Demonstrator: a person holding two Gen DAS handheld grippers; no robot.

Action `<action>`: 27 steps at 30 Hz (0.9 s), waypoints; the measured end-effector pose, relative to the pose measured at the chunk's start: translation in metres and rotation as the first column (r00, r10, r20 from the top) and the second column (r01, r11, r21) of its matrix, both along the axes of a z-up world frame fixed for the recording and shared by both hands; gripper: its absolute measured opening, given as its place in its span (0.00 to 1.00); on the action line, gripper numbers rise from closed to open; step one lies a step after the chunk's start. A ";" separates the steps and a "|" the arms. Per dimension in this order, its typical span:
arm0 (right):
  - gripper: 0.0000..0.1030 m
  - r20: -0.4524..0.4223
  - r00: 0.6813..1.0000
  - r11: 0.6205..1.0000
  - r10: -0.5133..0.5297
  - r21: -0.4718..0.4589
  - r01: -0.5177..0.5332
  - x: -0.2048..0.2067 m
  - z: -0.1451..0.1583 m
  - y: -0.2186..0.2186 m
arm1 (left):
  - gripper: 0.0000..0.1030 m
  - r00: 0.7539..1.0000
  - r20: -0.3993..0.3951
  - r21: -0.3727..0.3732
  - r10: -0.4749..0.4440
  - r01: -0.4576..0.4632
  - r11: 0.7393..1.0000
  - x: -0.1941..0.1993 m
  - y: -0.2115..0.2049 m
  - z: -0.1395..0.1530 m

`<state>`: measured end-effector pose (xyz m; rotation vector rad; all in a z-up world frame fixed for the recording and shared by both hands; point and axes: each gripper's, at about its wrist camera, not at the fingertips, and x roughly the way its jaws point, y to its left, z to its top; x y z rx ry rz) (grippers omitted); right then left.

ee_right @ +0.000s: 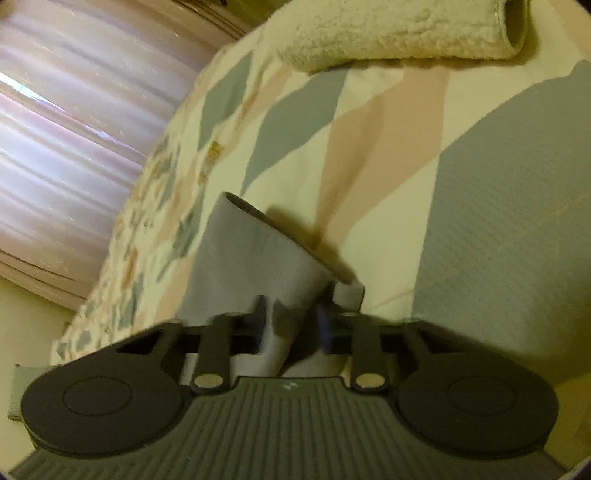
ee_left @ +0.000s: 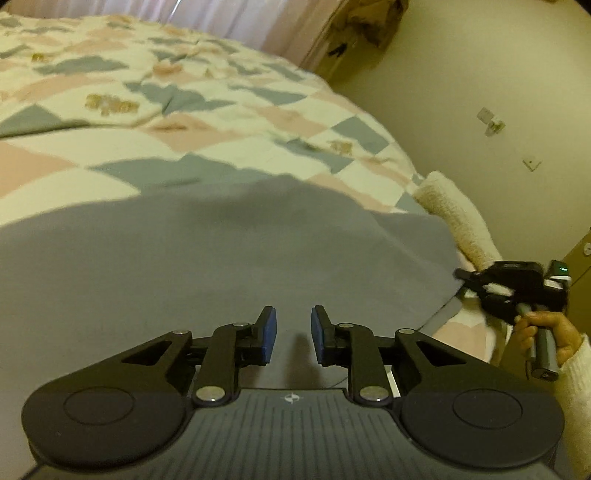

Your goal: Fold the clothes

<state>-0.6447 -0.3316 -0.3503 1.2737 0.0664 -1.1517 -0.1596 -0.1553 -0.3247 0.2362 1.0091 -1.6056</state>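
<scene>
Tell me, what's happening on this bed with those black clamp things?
A person is folding a grey garment spread on a patchwork bedspread, holding a two-finger gripper in each hand. The right gripper has grey cloth between its fingers at the garment's edge, near a folded cream fleece. The left gripper hovers over the middle of the garment with a gap between its blue pads and nothing in them.

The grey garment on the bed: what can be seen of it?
The grey garment is plain, soft, matte cloth spread mostly flat over the patchwork quilt, reaching the bed's edge. The right gripper has a lifted fold of it between its fingers. The left gripper hovers over it, jaws apart, holding nothing.
</scene>
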 end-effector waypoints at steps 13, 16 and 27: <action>0.07 -0.142 0.989 0.991 -0.036 -0.129 0.017 0.007 0.040 0.032 | 0.22 0.998 -0.021 0.016 -0.055 0.055 0.998 0.015 0.008 -0.002; 0.09 -0.168 0.985 0.999 -0.025 -0.051 0.016 0.009 0.016 0.025 | 0.27 0.991 0.016 0.009 -0.132 0.132 0.991 0.003 0.008 0.000; 0.10 -0.175 0.984 0.998 -0.013 -0.055 0.003 0.012 0.009 0.030 | 0.28 0.802 0.499 0.018 -0.328 0.369 0.929 -0.067 0.019 0.017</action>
